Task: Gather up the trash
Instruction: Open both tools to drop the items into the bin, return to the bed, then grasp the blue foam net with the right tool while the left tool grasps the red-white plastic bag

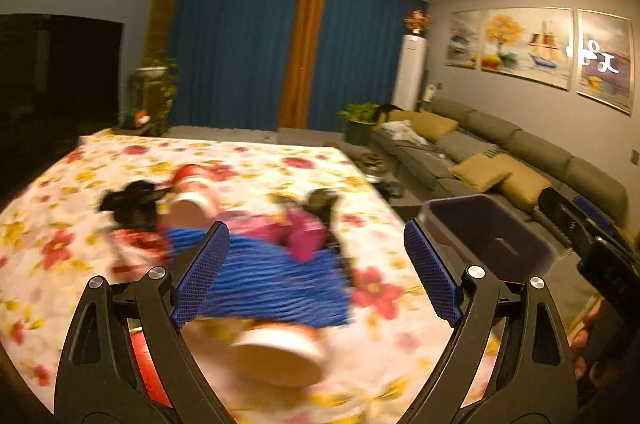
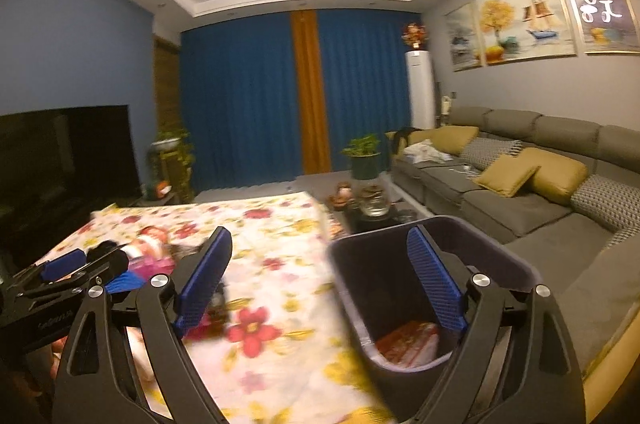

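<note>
Left tool: standing wide open, holding nothing, hanging over the table with the flowery white, red and yellow cloth.
Right tool: standing wide open too, nothing between the blue pads, pointing across the rim of the dark purple plastic bin.
Trash on the table: lying in a blurry pile. Showing a crinkly blue sheet, a pink wrapper, a red-and-white paper cup on its side, another paper cup nearest the camera, and something black, too blurry to name.
Trash in the bin: one red and white packet resting at the bottom.
Bin spot: sitting just beside the right edge of the table.
Step in hand (a guess): going for the next piece.
Doing it well: picking one piece only, maybe the near cup, closing gently so as not to squash it, then carrying it fully over the rim before letting go.
In the way: pieces lying on top of each other, and the soft cloth maybe getting pinched along.
Around: grey sofa with yellow cushions, blue curtains, dark TV, green plants.
</note>
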Available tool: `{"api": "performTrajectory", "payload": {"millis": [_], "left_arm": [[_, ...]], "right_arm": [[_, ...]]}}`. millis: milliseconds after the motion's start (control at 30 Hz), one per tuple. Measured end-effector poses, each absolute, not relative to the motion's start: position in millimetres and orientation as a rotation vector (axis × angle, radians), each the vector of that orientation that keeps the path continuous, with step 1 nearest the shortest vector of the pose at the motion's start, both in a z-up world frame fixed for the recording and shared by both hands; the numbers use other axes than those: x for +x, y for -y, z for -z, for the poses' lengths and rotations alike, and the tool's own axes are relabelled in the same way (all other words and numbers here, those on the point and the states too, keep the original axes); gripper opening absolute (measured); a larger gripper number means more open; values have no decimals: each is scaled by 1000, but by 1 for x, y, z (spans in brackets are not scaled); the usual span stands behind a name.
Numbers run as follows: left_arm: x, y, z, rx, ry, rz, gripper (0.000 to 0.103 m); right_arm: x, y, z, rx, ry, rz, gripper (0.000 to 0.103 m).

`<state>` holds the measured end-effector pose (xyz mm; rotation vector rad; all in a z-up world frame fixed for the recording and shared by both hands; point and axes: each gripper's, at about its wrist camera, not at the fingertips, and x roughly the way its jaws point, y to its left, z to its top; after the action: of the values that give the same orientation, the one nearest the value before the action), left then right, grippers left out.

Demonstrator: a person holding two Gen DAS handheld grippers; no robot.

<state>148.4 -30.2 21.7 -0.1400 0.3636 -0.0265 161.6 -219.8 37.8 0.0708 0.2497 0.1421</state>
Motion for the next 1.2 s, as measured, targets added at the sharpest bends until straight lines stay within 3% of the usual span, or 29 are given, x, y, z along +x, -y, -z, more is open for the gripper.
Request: {"api": "performTrajectory", "payload": {"millis": [300, 767, 1067, 1200], "left_arm": [[116, -44, -12, -195, -357, -105, 87], [91, -98, -5, -213, -330, -224, 87], [92, -118, 1, -220, -341, -245, 87], [93, -118, 7, -223, -358, -231, 87]], "right_arm": [[159, 150, -29, 31, -288, -257, 87], [174, 61, -4, -43, -367, -365, 87], [194, 38, 19, -88, -457, -360, 79], [203, 35, 29, -99, -504, -352, 70]]}}
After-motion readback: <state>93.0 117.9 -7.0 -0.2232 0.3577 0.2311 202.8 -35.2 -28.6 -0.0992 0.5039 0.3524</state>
